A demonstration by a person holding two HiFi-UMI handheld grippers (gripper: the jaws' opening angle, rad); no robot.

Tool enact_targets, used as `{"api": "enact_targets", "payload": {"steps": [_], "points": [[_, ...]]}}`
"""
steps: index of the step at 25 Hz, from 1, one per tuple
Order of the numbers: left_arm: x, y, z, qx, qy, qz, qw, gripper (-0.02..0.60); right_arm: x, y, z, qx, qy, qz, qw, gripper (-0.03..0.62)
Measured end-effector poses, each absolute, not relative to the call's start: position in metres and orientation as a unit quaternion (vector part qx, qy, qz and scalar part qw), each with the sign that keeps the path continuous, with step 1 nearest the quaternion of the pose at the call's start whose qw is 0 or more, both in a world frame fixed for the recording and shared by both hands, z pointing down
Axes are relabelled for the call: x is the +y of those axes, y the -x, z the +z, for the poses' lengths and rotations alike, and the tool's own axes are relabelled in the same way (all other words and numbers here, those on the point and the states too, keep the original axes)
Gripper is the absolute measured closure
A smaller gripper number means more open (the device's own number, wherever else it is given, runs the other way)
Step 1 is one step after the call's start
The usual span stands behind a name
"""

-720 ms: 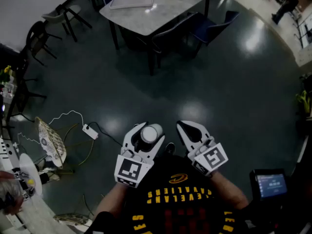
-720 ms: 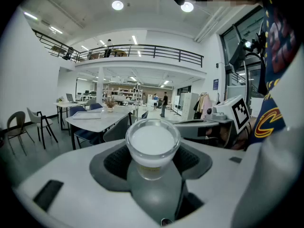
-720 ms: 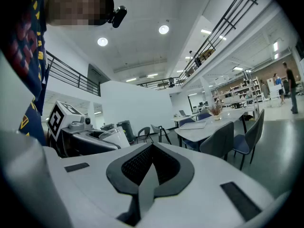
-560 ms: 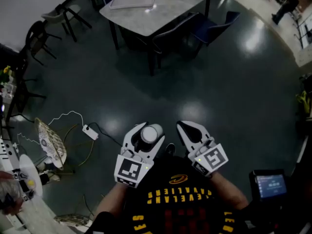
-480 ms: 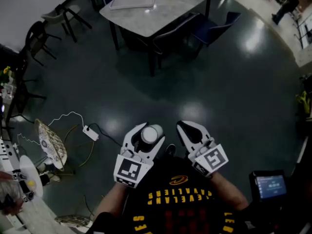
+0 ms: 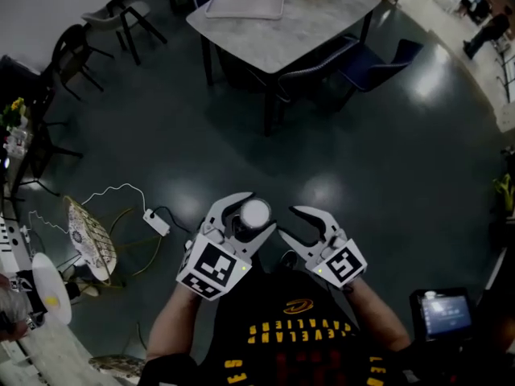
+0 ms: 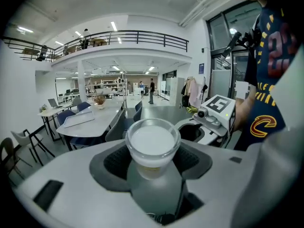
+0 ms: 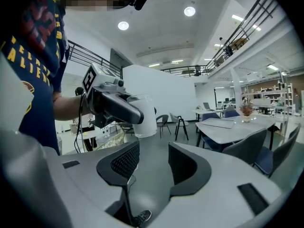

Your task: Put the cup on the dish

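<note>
A translucent white cup (image 6: 256, 211) sits upright between the jaws of my left gripper (image 6: 251, 214), which is shut on it, in front of the person's torso. In the left gripper view the cup (image 7: 151, 144) fills the gap between the dark pads, rim up. My right gripper (image 6: 294, 225) is close beside it on the right, open with nothing between its jaws (image 8: 154, 163). The right gripper view shows the cup (image 8: 144, 115) held in the left gripper (image 8: 114, 106). A flat grey tray (image 6: 245, 4) lies on a marble table (image 6: 314, 22) far ahead.
Dark chairs (image 6: 322, 67) stand around the table, and more chairs (image 6: 121, 18) stand at the far left. A white power strip and cable (image 6: 157, 222) lie on the dark floor. A small round white table (image 6: 48, 288) is at the near left, a lit screen (image 6: 442, 312) at the near right.
The head view has shifted, so the table and tray appear further right and lower. Both grippers have moved slightly lower, the right one angled more toward the left. The cup stays held.
</note>
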State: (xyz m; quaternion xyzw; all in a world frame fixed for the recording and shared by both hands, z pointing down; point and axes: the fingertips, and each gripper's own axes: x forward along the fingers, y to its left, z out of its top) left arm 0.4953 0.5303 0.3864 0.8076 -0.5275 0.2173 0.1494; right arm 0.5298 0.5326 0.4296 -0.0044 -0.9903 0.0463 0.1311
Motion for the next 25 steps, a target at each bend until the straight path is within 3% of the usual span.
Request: {"api": "enact_targets", "payload": {"steps": [7,25], "points": [[0.526,-0.455,0.392,-0.485,-0.82,0.262,0.156,0.321,0.537,-0.457,0.427,-0.991,0.056,0.039,0.116,0.41],[0.519,-0.337,0.387,-0.492,-0.827,0.208,0.176,0.321,0.54,-0.328,0.419,-0.993,0.013,0.033,0.109,0.41]]}}
